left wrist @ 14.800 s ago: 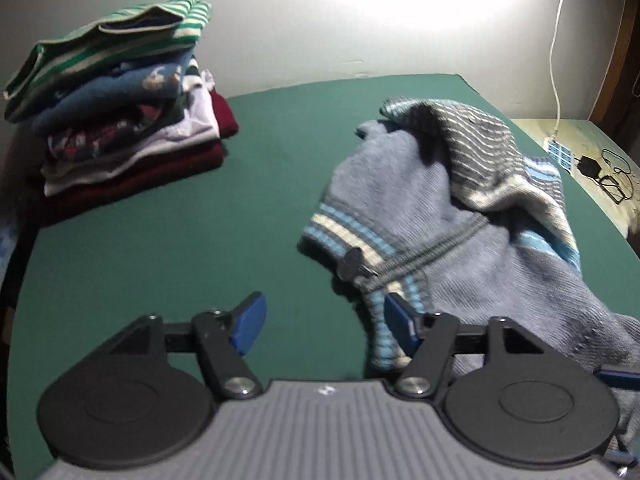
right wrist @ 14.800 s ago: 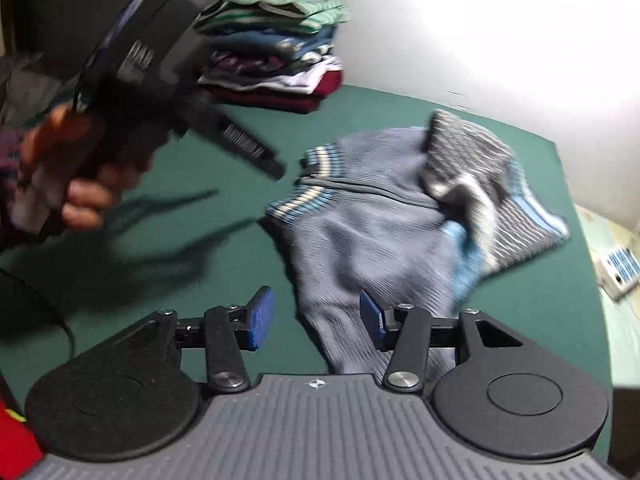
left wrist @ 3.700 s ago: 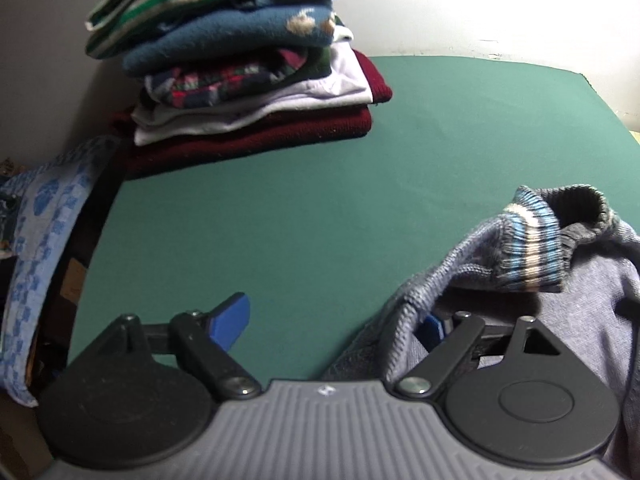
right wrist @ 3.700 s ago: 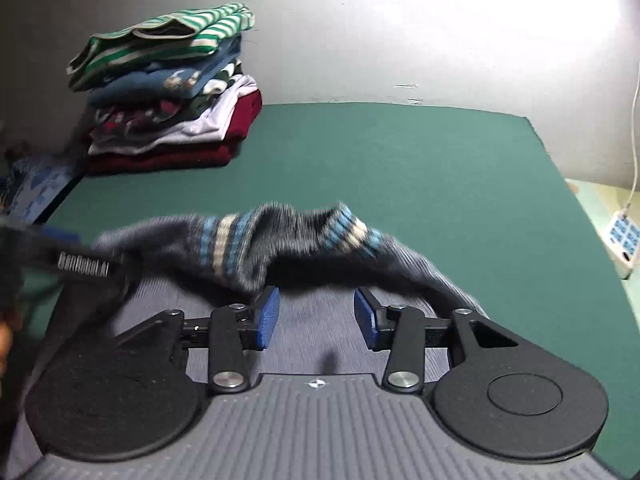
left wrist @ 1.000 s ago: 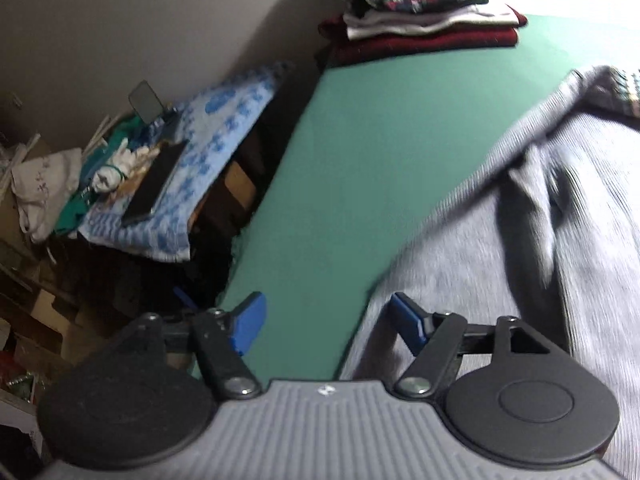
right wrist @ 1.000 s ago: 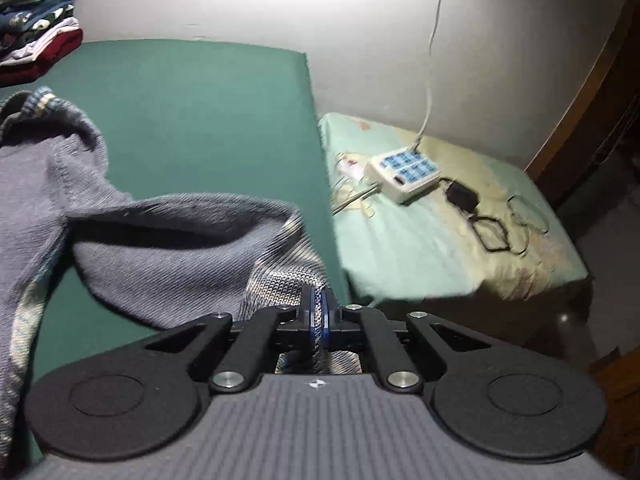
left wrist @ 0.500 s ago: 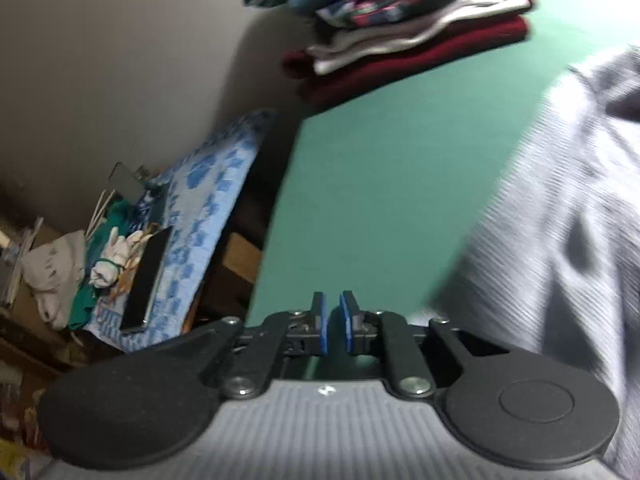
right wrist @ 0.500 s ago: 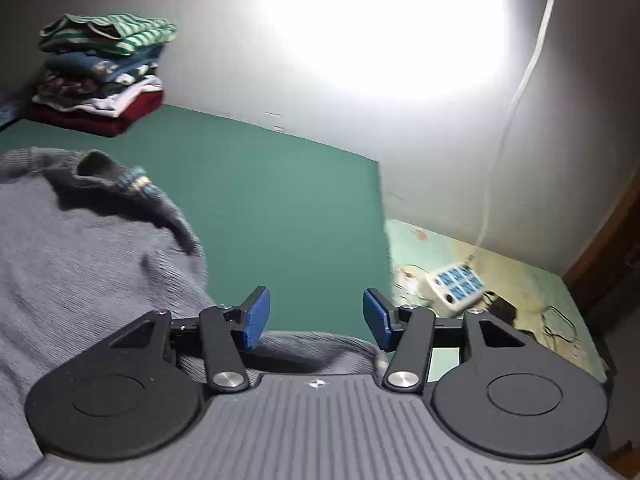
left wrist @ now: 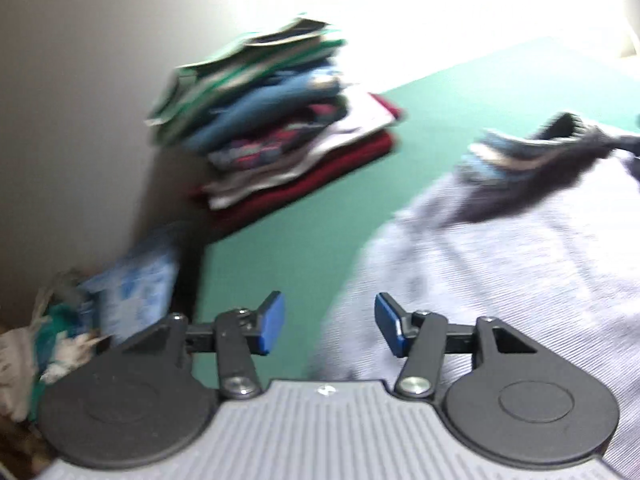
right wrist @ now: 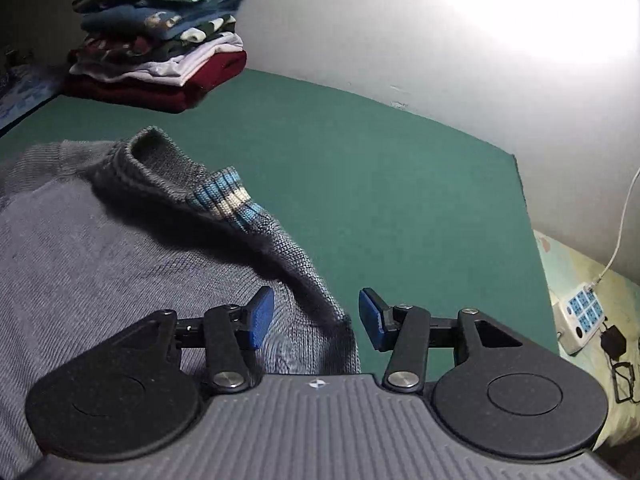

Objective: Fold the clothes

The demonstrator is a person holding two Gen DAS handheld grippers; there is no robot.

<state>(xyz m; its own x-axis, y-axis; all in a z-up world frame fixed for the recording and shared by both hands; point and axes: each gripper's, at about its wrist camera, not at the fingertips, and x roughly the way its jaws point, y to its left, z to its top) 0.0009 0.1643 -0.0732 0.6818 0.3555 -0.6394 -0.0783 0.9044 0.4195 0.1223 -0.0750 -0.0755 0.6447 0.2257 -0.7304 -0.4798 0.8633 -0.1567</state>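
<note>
While the grey knitted sweater with a blue-and-cream striped collar (right wrist: pixel 120 248) lies spread across the flat green tabletop (right wrist: pixel 360 168), both sets of tongs hang above its near edges. The left tongs (left wrist: pixel 330 330) are spreading wider at this moment, with only bare green surface and the sweater's left edge beneath the gap, nothing pinched. The right tongs (right wrist: pixel 316 318) stand apart too, over the sweater's right edge; the knit runs under the gap (the pads press on none of it). The collar stands up in a loose fold at the far end of the garment. In the far left corner sits a stack of folded clothes topped by a green-and-white striped shirt (right wrist: pixel 160 32), well apart from the sweater. Off the right edge, a white power strip with blue sockets (right wrist: pixel 580 316) rests on a pale patterned cloth (right wrist: pixel 576 272). The left view is blurred.
</note>
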